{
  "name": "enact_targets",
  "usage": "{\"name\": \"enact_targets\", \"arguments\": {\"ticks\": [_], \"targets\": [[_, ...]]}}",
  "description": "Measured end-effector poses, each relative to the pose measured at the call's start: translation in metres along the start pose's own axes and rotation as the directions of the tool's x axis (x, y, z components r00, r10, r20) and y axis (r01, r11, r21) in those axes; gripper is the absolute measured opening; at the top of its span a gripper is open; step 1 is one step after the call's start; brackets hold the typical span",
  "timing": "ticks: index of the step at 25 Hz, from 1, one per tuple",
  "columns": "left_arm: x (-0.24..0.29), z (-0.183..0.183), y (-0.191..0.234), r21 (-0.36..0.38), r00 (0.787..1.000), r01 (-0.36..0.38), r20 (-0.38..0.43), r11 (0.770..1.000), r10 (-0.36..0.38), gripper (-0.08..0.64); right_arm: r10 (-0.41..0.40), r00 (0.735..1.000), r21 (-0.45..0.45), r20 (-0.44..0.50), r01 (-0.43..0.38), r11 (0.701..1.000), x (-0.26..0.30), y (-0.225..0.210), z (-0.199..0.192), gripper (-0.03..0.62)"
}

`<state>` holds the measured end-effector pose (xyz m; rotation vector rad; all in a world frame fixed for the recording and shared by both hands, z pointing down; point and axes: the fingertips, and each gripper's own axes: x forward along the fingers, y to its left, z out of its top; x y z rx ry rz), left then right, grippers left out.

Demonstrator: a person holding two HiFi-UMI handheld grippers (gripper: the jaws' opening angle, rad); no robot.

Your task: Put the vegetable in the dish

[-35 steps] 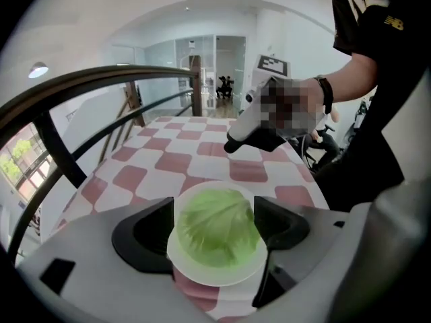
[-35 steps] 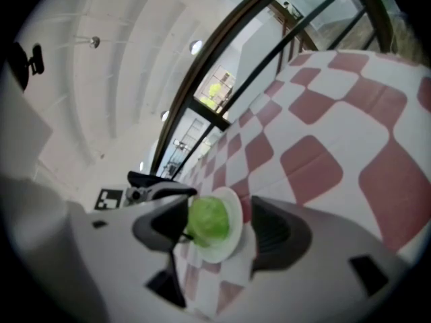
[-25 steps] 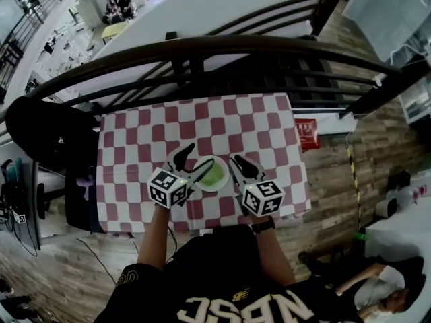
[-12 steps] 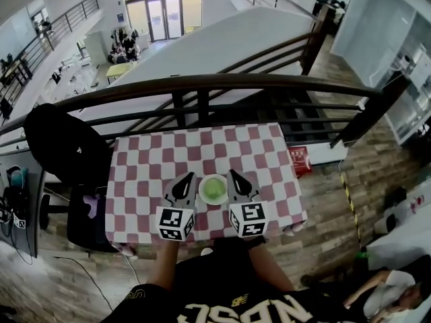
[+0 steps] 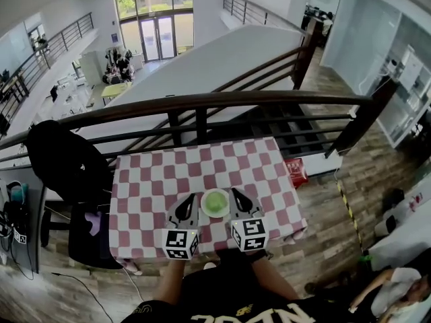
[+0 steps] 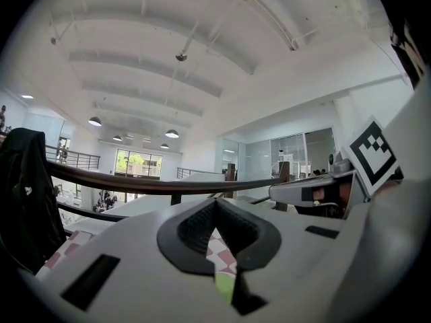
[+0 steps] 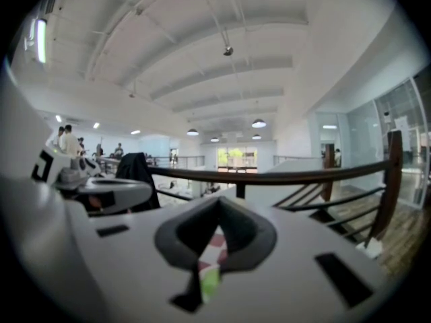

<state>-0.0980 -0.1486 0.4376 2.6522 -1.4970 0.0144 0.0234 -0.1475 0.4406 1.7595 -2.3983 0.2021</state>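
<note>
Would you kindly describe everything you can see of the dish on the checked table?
The dish is round and white, upright on the red-and-white checked tablecloth near the person's edge. A green vegetable fills it. The left gripper and right gripper flank it, both shut; contact cannot be told.

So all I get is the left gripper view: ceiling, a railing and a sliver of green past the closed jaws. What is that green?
Observer: In the head view it is a green vegetable lying in a white dish on the checked table.
Operator: Where does the dish sit?
Observer: Between the left gripper and the right gripper, toward the person's side of the table.
Operator: Is the right one holding anything?
Observer: No, its own view shows the jaws together, nothing in them.
</note>
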Motion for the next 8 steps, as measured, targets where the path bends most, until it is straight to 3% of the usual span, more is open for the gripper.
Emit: {"name": "enact_targets", "arguments": {"ticks": [4,8], "targets": [[0.011,0.001,0.004,-0.009,1.0,-0.003,0.008,1.0,0.003,0.018,-0.009,1.0,-0.022,-0.006,0.009,1.0,0.01,-0.01,0.004,0.014],[0.02,-0.009,0.0,0.002,0.999,-0.008,-0.04,1.0,0.008,0.018,-0.007,0.999,-0.028,-0.044,0.005,1.0,0.014,-0.02,0.004,0.014]]}}
